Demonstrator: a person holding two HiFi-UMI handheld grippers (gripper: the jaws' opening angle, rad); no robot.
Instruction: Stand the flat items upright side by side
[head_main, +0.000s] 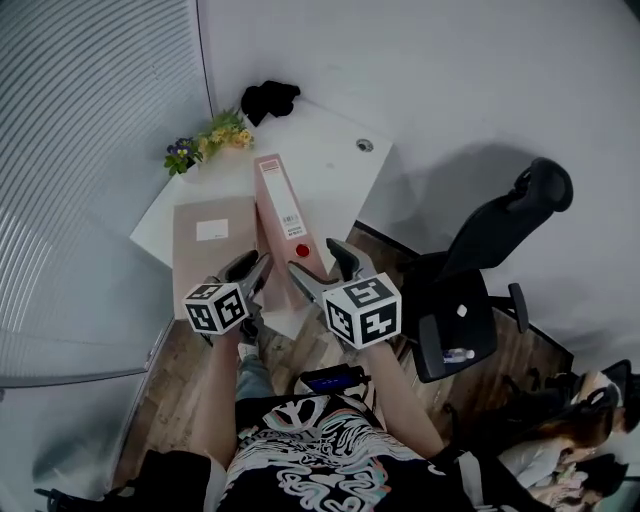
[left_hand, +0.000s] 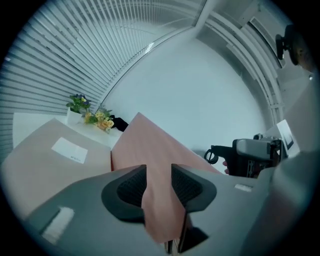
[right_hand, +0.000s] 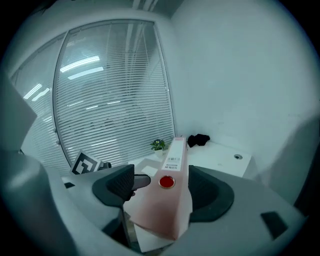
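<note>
A pink binder (head_main: 285, 205) stands on edge on the white table (head_main: 335, 160), its spine with a red ring hole facing up. My left gripper (head_main: 252, 270) is shut on the binder's left cover (left_hand: 155, 150) at its near end; the pads press on the thin board. My right gripper (head_main: 325, 268) straddles the spine (right_hand: 172, 185) with its jaws open and a gap beside the left pad. A beige folder (head_main: 210, 245) with a white label lies flat to the left of the binder and also appears in the left gripper view (left_hand: 50, 160).
A small pot of flowers (head_main: 210, 140) and a black object (head_main: 268, 98) sit at the table's far end. A cable hole (head_main: 364, 145) is near the far right corner. A black office chair (head_main: 470, 290) stands right of the table. Window blinds (head_main: 90, 120) run along the left.
</note>
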